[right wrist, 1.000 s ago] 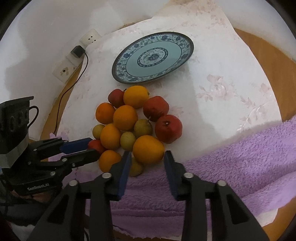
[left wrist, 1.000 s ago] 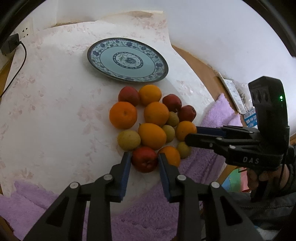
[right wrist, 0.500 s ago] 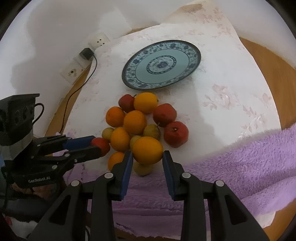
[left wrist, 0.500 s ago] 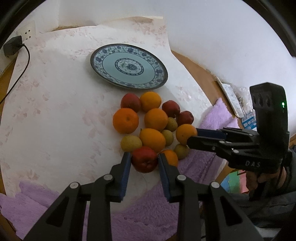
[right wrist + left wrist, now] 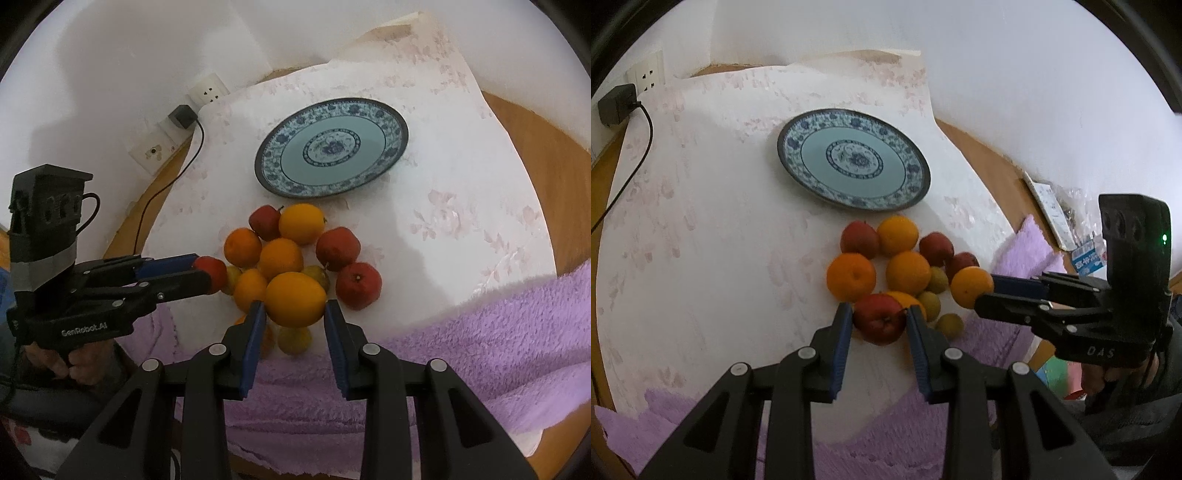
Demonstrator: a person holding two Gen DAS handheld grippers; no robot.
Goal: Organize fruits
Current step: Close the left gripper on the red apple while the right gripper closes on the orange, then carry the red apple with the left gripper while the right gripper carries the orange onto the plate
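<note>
Blue-patterned plate (image 5: 853, 162) on the counter (image 5: 701, 236), empty; fruit pile (image 5: 905, 269) just in front of it. Right gripper (image 5: 295, 314) fingers grasp an orange (image 5: 295, 299); left gripper (image 5: 879, 321) fingers grasp a red apple (image 5: 877, 321), both at the pile's near edge.

Plate (image 5: 916, 184) ahead of both grippers — glossy glazed ceramic; towel (image 5: 517, 332) under them — fluffy purple cloth; tabletop (image 5: 546, 155) — smooth wood.
</note>
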